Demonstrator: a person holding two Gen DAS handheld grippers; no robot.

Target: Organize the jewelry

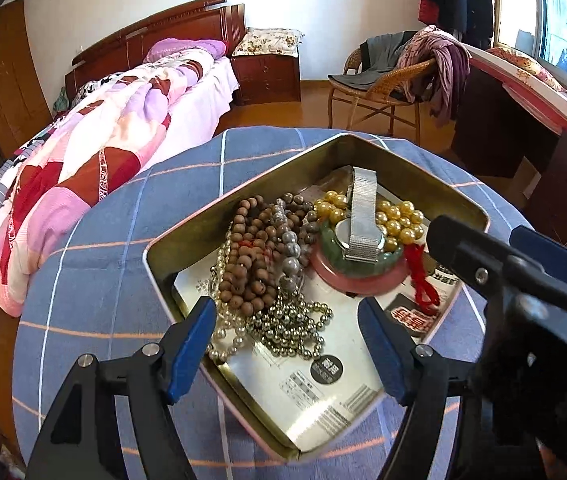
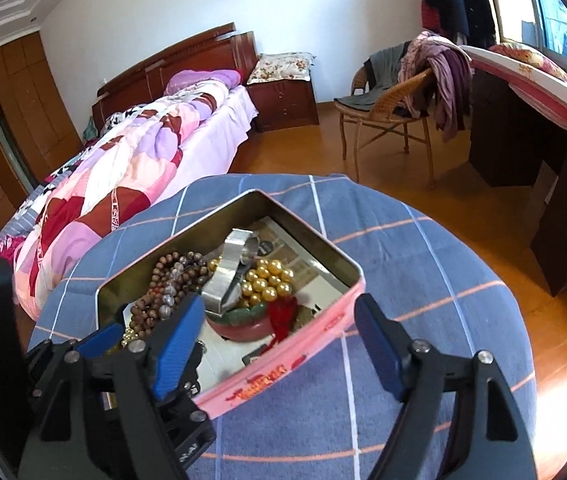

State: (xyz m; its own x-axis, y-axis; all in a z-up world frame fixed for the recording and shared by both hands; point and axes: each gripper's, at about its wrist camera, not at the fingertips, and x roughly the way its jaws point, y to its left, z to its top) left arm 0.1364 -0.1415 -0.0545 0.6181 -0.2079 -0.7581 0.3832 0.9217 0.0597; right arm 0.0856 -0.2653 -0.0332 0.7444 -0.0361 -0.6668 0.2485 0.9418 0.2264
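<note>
An open pink metal tin (image 1: 163, 236) (image 2: 283, 368) sits on a round table. It holds brown wooden beads (image 1: 249, 252) (image 2: 163, 272), a small gold-ball chain (image 1: 291, 324), gold pearls (image 1: 399, 220) (image 2: 269, 280), a silver mesh watch (image 1: 363, 216) (image 2: 227, 276), a green bangle (image 1: 327, 244), a pink bangle (image 1: 359, 280) (image 2: 239, 328) and a red tassel (image 1: 423, 284) (image 2: 281, 316). My left gripper (image 1: 289, 344) is open and empty, over the tin's near end. My right gripper (image 2: 279, 344) is open and empty, straddling the tin's near wall; it shows at the right in the left wrist view (image 1: 523, 264).
The table wears a blue checked cloth (image 1: 95, 292) (image 2: 423, 320). Behind stand a bed with a patchwork quilt (image 1: 95, 140), a wooden nightstand (image 1: 267, 72), a wicker chair draped with clothes (image 1: 395, 76) and a dark desk (image 1: 523, 136) by the window.
</note>
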